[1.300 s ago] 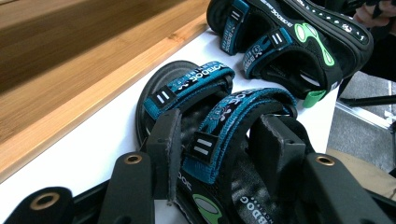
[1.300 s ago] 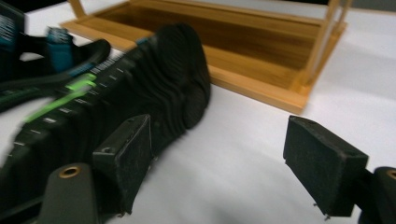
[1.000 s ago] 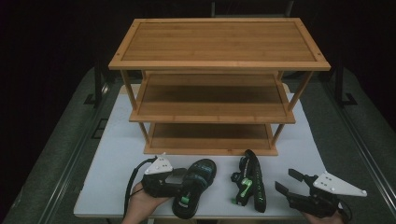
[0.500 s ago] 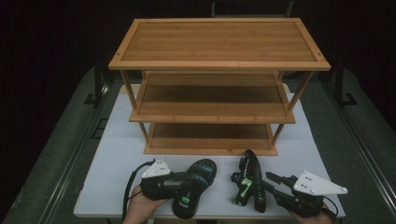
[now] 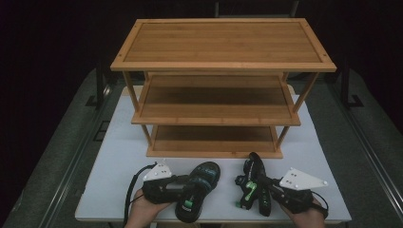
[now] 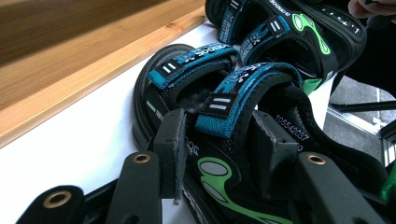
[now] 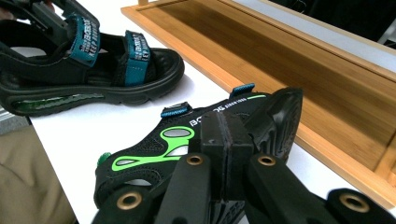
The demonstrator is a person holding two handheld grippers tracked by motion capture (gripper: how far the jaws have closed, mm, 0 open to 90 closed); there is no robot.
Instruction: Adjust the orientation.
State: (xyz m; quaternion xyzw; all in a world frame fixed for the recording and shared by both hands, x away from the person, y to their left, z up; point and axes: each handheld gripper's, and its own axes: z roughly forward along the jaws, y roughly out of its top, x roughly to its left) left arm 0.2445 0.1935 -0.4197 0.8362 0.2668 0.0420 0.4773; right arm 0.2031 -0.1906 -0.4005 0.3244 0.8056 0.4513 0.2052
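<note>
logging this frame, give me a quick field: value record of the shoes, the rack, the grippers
left sandal: upright on its sole on the white table, in front of the rack
right sandal: lying on its side
rack: wooden, three tiers, all bare
left gripper: jaws either side of the left sandal's rear strap, grip unclear
right gripper: jaws pressed together at the right sandal's heel
</note>
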